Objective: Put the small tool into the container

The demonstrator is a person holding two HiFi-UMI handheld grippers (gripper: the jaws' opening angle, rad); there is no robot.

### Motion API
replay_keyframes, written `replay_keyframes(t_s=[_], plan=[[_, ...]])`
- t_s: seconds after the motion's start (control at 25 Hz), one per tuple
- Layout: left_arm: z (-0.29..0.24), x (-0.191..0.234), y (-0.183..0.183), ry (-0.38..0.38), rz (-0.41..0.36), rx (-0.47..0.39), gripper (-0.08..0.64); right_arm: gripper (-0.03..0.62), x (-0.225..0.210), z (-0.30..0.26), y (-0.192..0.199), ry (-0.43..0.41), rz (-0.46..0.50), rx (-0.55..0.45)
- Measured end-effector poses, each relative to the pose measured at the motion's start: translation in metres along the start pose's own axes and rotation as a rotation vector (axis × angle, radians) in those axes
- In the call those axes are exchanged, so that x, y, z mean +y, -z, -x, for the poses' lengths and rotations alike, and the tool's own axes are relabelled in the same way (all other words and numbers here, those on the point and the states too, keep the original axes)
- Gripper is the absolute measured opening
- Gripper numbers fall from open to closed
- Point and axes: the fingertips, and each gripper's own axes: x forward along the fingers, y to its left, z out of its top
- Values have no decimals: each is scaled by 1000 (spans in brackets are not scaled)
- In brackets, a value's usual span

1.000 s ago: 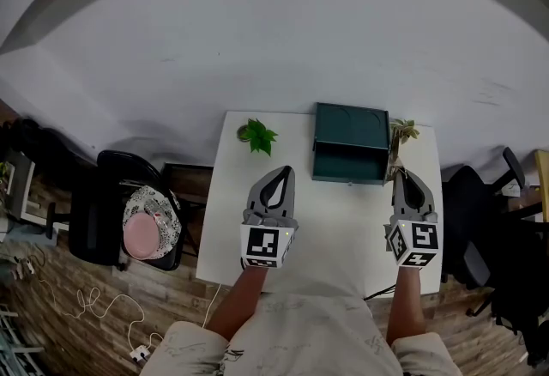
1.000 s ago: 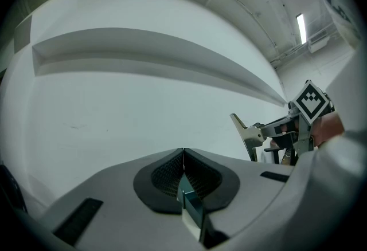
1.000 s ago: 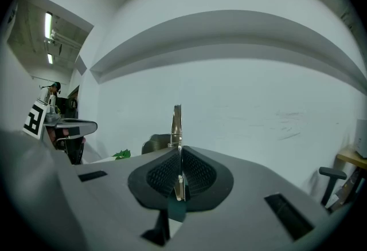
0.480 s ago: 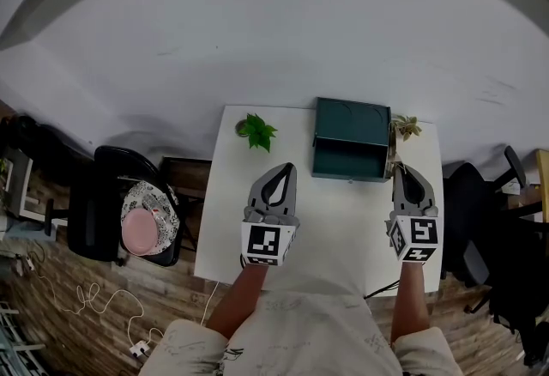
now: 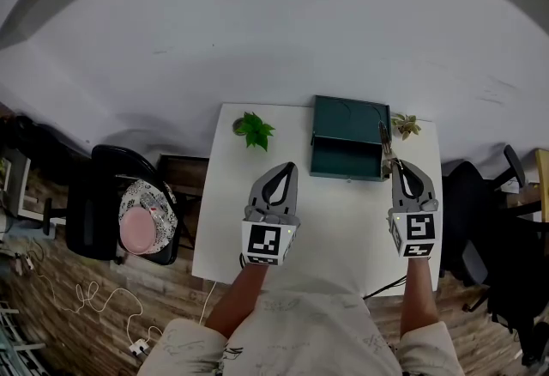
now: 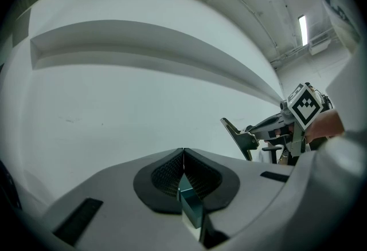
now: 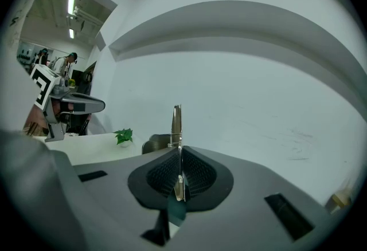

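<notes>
right gripper (image 7: 179,159), jaws pressed together, is pinching the small tool (image 7: 176,121) by its near end. the thin metal strip is standing out past the pads at the right edge of the green container (image 5: 347,136). it is looking light, stiff and slick, so it may pivot in a tip grip; a hold nearer mid-length should steady it. left gripper (image 6: 183,155) is resting closed and empty. no contents are showing in the container.

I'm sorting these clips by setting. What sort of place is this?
Probably an office or lab workroom. A white table serves as the work surface, a black office chair stands beside it, and strip lights run along the ceiling.
</notes>
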Motion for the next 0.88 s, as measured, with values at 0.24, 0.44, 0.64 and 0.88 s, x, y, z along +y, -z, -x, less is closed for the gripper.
replay_keyframes(t_s=[0.24,0.44,0.64,0.88], plan=[[-1,-1,3,-1,6,2,6,15,7,-11,1,-40,62,36],[-3,4,5,-7,7,9,6,15,17,-25,-2,-98,150,50],[-4,5,7,-13,12,12,6,15,25,-39,-4,-152,244,69],[-3,8,10,-18,12,19,6,15,37,-48,-2,-217,396,121]])
